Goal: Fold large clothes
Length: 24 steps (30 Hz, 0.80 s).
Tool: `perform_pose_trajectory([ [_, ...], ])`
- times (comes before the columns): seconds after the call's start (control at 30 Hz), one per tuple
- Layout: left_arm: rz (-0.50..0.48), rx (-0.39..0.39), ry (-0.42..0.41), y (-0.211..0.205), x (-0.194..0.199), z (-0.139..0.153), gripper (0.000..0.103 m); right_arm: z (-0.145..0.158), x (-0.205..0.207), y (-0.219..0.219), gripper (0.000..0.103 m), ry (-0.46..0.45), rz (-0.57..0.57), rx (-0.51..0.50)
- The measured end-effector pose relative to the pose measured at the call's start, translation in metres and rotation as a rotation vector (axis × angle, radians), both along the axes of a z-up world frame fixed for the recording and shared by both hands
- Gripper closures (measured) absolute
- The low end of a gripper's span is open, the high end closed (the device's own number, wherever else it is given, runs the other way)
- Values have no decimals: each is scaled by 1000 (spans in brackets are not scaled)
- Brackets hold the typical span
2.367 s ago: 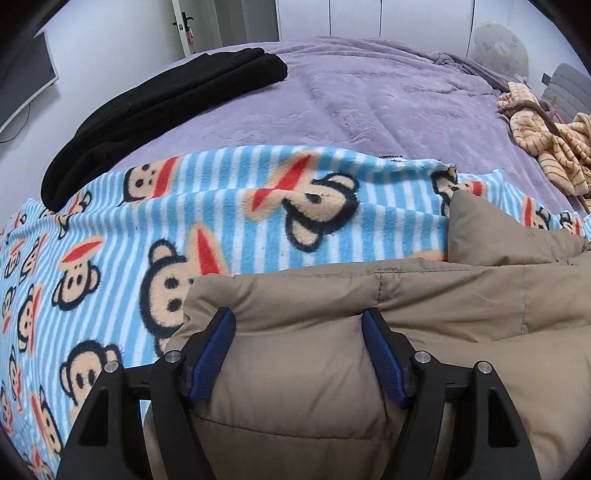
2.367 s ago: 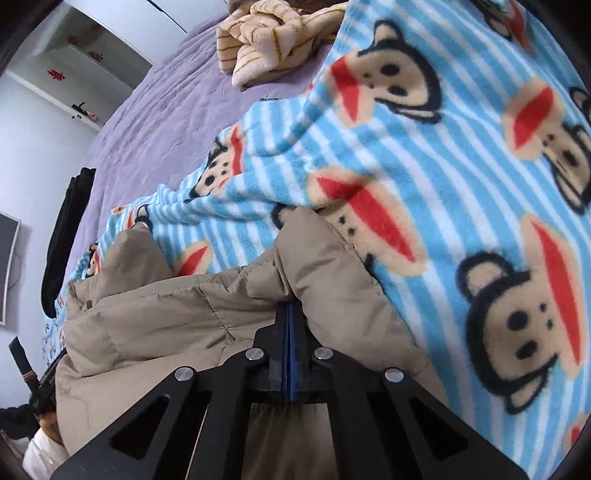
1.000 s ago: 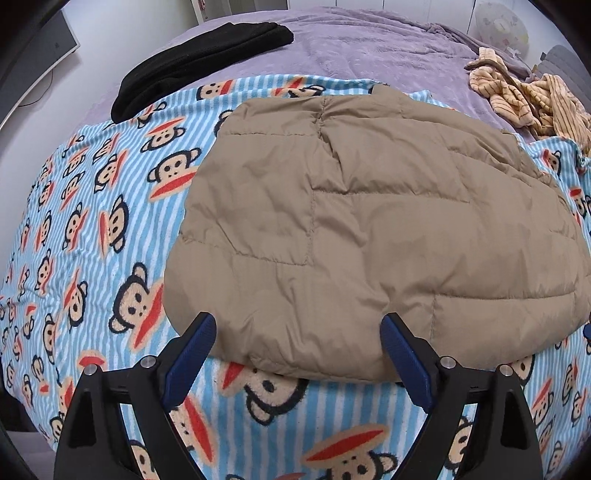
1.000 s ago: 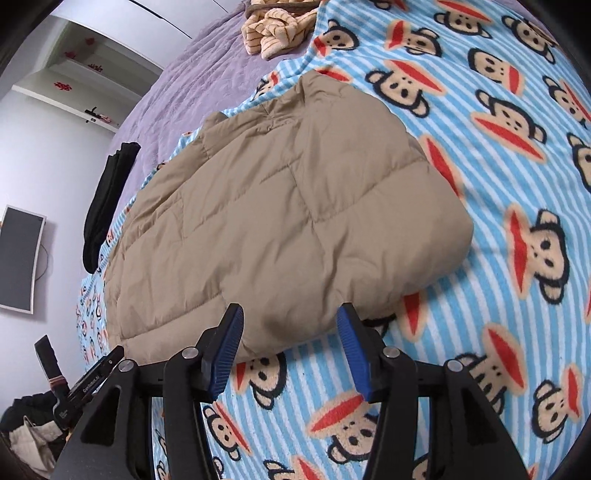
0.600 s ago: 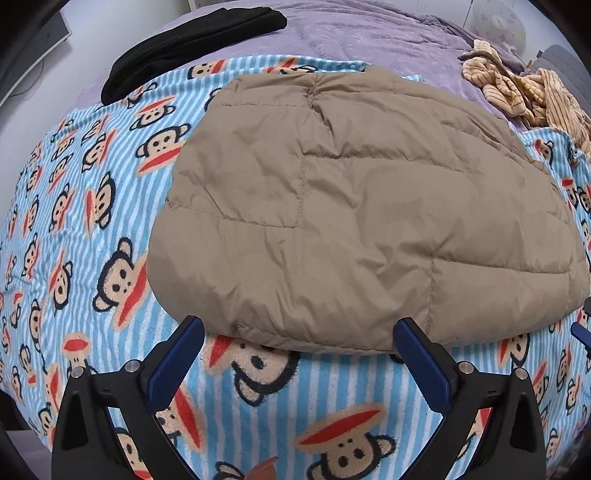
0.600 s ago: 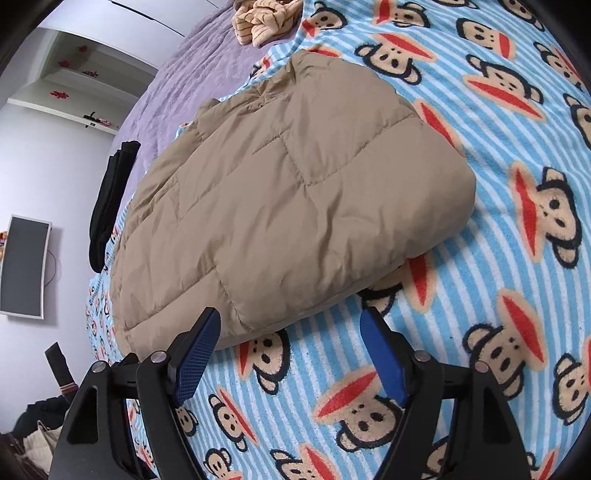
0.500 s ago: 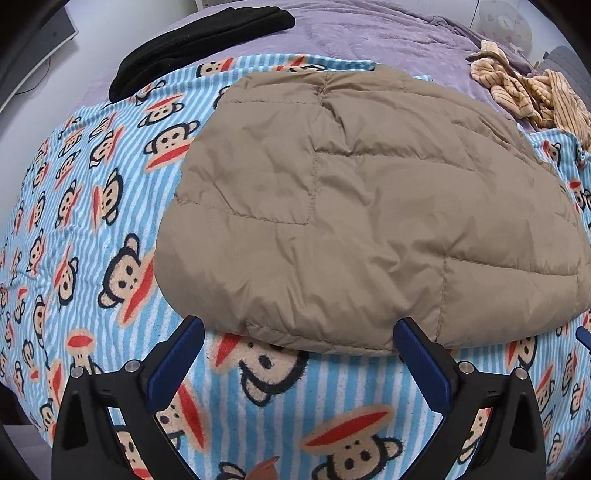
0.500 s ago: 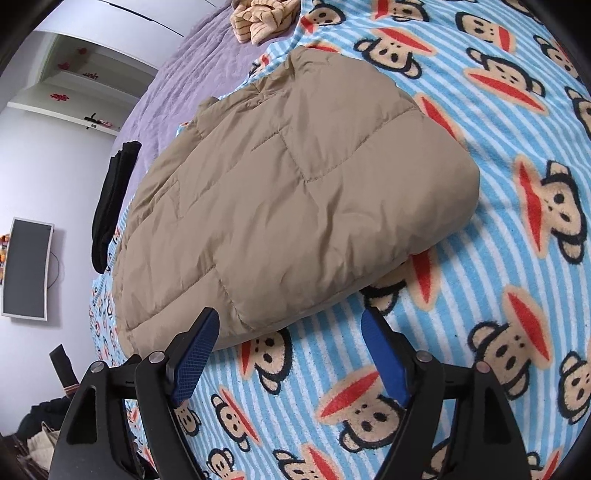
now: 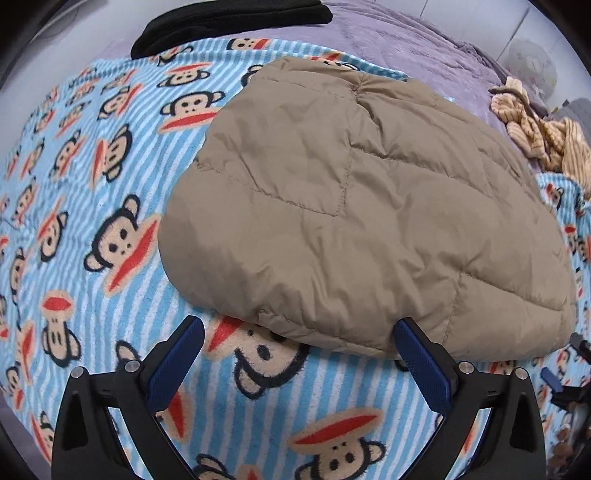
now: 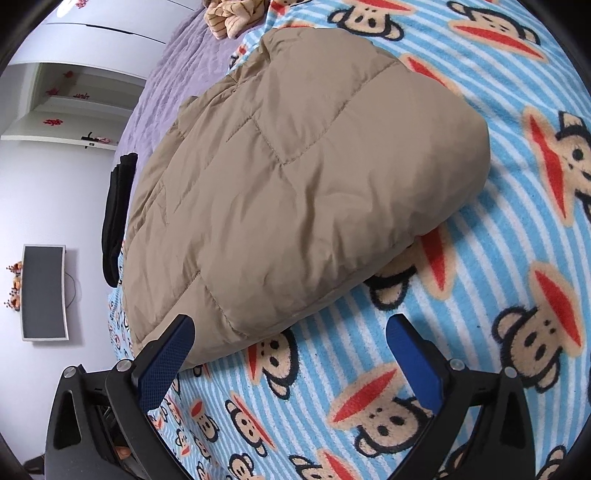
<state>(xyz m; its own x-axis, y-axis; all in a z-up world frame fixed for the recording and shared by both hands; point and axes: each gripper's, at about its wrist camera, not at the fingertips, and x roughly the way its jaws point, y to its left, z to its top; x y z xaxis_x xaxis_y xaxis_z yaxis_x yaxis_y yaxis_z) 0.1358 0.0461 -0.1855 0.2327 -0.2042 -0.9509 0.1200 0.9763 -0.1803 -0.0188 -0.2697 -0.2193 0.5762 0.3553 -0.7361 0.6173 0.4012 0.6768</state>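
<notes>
Folded tan quilted jacket point(image 9: 351, 206) lying on a blue-striped monkey-print blanket point(image 9: 92, 221), itself spread over a purple bedspread point(image 9: 406, 40).

Left wrist view: the left gripper point(image 9: 299, 343) has both blue-padded fingers spread wide — released, grasping nothing. The jacket fills the frame from centre toward 2 o'clock; its near rounded edge sits just beyond the fingertips, the right finger's tip meeting or overlapping that edge, contact not resolvable. A black garment point(image 9: 229, 18) lies at 11–12 o'clock at the far edge of the blanket; a beige striped garment point(image 9: 543, 136) lies crumpled at 2 o'clock.

Right wrist view: the right gripper point(image 10: 290, 332) is likewise spread apart and empty — the jacket point(image 10: 295, 177) extends from centre toward 11 o'clock, its near edge between and just beyond the fingers. Blanket point(image 10: 498, 277) occupies 3–6 o'clock. A wall-mounted screen point(image 10: 44, 291) appears at 9 o'clock, the black garment point(image 10: 116, 218) just beside the jacket's far side.
</notes>
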Motion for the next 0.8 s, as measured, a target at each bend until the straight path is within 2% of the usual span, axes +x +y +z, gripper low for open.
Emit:
perform_pose_trajectory([
  [0.07,32,-145,43,13,2,-2,0,-3,-1,-1,0,-3,-8,18],
  [0.13,63,-242,38,22,0,1,0,-7,0,-4,0,-9,-17,41],
  [0.23,62,-301,31,27,2,2,0,-12,0,-6,0,-26,-28,85],
  [0.3,68,-356,62,29,6,-8,0,-15,0,-7,0,-45,-36,115],
  [0.47,130,-419,176,37,13,-42,0,-21,6,-11,0,-80,-70,166],
  [0.67,115,-453,161,37,17,-49,0,-29,15,-14,0,-88,-75,198],
  [0.8,153,-492,115,32,37,-46,0,-40,23,-16,0,-102,-102,252],
])
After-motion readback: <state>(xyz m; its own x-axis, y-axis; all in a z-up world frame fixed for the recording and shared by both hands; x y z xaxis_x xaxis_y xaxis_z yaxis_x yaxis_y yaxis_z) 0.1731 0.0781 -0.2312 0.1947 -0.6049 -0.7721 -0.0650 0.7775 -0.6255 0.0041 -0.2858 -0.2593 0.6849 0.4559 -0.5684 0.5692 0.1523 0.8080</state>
